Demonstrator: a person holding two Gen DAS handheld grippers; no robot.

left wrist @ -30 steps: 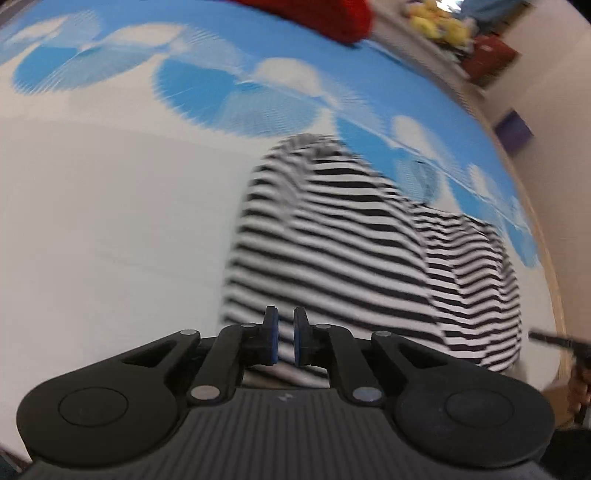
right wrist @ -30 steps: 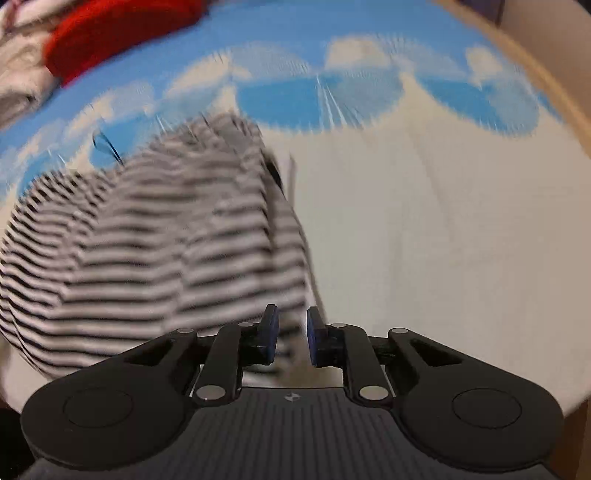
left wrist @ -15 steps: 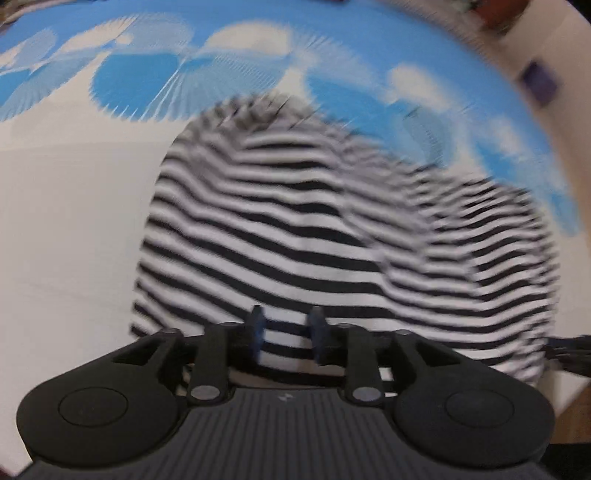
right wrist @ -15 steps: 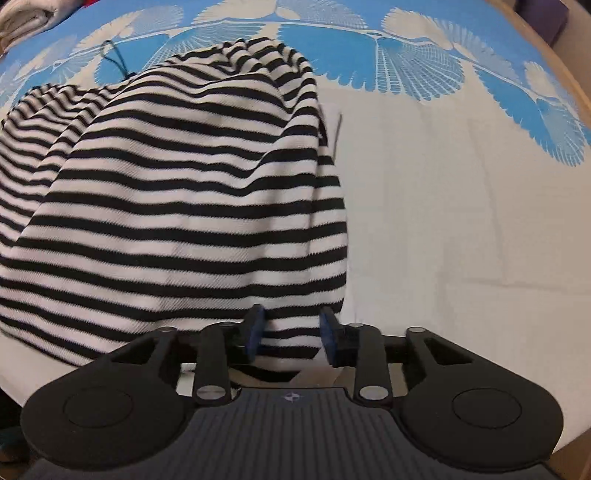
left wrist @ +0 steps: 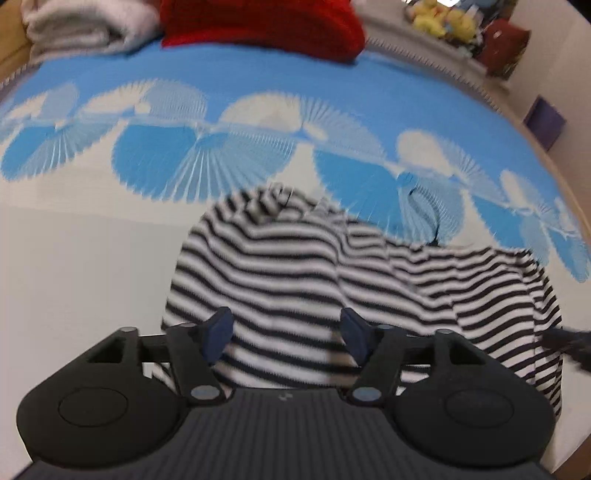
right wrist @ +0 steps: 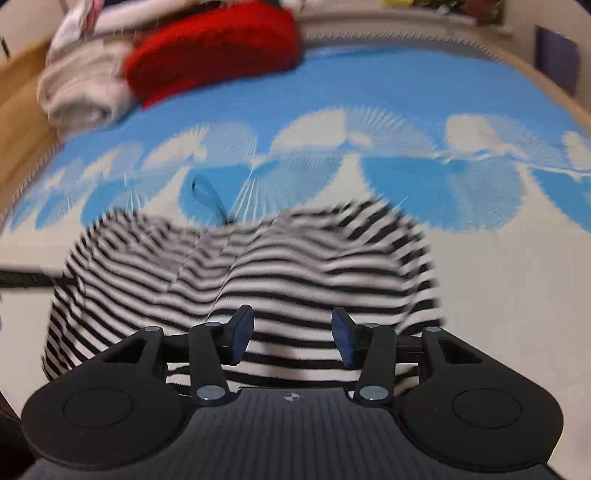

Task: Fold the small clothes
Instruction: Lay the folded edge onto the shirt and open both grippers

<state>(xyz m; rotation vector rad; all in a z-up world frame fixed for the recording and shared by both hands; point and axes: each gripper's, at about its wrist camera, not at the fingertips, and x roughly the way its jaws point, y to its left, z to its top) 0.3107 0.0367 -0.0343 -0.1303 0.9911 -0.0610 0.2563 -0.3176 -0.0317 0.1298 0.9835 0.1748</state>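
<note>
A black-and-white striped garment (left wrist: 332, 273) lies folded over on the blue-and-white cloth (left wrist: 92, 258) that covers the table. My left gripper (left wrist: 286, 332) hovers over the garment's near left part, its jaws opening, and no fabric is pinched between the blue pads. In the right wrist view the same striped garment (right wrist: 258, 269) fills the middle. My right gripper (right wrist: 291, 338) is above its near edge with jaws opening, nothing pressed between them. A thin dark loop (right wrist: 208, 195) sticks out from the garment's far edge.
A red knitted item (left wrist: 258, 22) and rolled pale towels (left wrist: 81, 26) lie at the far side of the cloth. Yellow soft toys (left wrist: 443, 18) sit at the back right. The wooden table edge (right wrist: 22, 122) shows on the left of the right wrist view.
Both grippers went from nearly shut to wide apart. Both cameras drew back from the striped garment, so more of the far cloth and the red item shows. The garment stays lying on the cloth.
</note>
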